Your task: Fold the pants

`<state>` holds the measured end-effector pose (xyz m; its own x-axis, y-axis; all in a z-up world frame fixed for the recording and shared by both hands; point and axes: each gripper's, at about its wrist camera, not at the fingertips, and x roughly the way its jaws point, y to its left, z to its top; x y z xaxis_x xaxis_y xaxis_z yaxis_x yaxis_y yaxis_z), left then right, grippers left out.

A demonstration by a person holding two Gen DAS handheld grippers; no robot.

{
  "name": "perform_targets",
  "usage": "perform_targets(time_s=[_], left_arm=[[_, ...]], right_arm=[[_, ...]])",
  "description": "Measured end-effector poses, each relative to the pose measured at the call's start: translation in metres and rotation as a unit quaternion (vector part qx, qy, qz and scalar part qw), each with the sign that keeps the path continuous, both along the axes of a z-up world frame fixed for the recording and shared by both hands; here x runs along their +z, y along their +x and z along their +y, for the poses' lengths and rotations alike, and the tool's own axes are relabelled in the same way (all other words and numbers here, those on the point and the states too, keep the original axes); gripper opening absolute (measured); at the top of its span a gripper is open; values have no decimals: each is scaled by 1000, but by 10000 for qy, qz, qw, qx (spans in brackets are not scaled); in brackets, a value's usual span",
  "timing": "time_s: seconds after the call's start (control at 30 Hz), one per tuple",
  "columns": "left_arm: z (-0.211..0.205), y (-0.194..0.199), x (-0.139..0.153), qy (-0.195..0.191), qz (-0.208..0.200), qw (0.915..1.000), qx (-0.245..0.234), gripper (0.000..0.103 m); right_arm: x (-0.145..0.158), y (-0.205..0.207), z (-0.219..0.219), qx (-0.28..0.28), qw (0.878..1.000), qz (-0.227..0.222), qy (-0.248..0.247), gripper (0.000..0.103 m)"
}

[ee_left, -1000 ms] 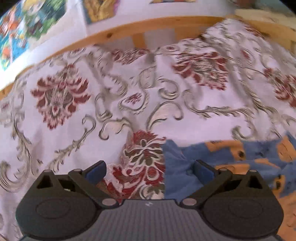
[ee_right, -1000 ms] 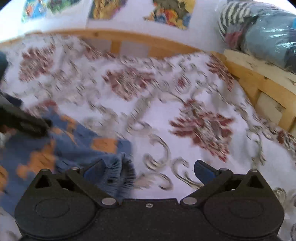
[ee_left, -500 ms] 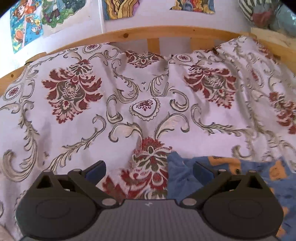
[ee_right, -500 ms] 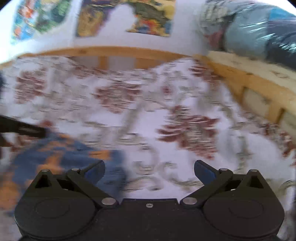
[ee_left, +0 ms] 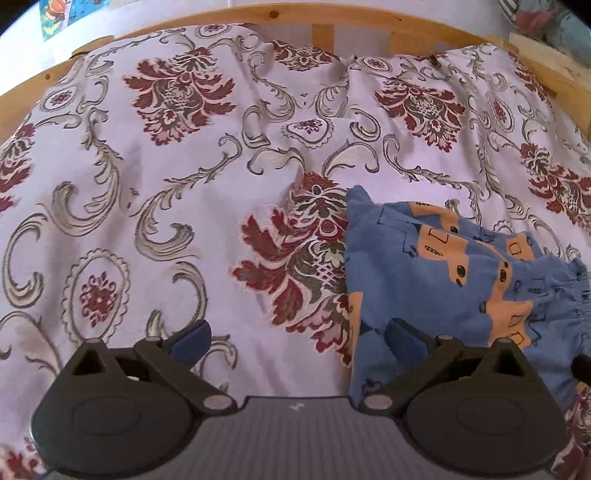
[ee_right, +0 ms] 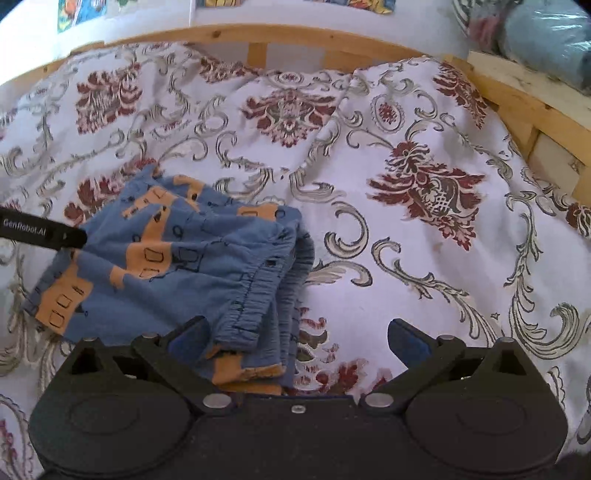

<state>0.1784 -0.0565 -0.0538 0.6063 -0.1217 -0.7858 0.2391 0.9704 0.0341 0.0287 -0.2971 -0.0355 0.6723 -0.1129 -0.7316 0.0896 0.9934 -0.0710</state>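
Pants [ee_right: 177, 254] lie folded in a bundle on the patterned bedspread [ee_left: 184, 184] — blue w/ orange print. Left gripper [ee_left: 297, 341] is spread wide, holding nothing; its right finger [ee_left: 404, 338] sits over the pants' left edge. Right gripper [ee_right: 297, 338] is also wide apart & empty — waistband end just by its left finger [ee_right: 188, 338]. Wooden bed frame [ee_right: 258, 35] runs behind.

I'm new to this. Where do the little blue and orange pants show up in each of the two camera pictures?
Left wrist view: the pants lie at lower right, their near edge behind the gripper's right-hand finger.
Right wrist view: the pants lie left of centre, the waistband running down toward the gripper's left-hand finger.
Shared landmark: the wooden bed rail curving across the top of both.
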Motion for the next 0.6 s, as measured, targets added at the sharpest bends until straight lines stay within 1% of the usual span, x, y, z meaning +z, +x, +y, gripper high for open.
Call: perform_targets(time_s=[0.13, 0.27, 0.33, 0.47, 0.6], left_arm=[[9, -10, 5, 14, 42, 10000, 70, 103], [15, -17, 4, 259, 169, 9993, 210, 103], [16, -20, 5, 390, 194, 9988, 209, 103], [17, -27, 10, 620, 165, 9979, 29, 103], [14, -32, 14, 827, 103, 9961, -295, 103]], right_arm=[[10, -6, -6, -69, 9998, -159, 139, 102], [15, -9, -10, -153, 9993, -267, 195, 102], [17, -10, -12, -195, 9990, -332, 242, 102], [19, -11, -19, -284, 9976, -461, 420, 102], [25, -12, -26, -298, 9955, -668, 603, 102]])
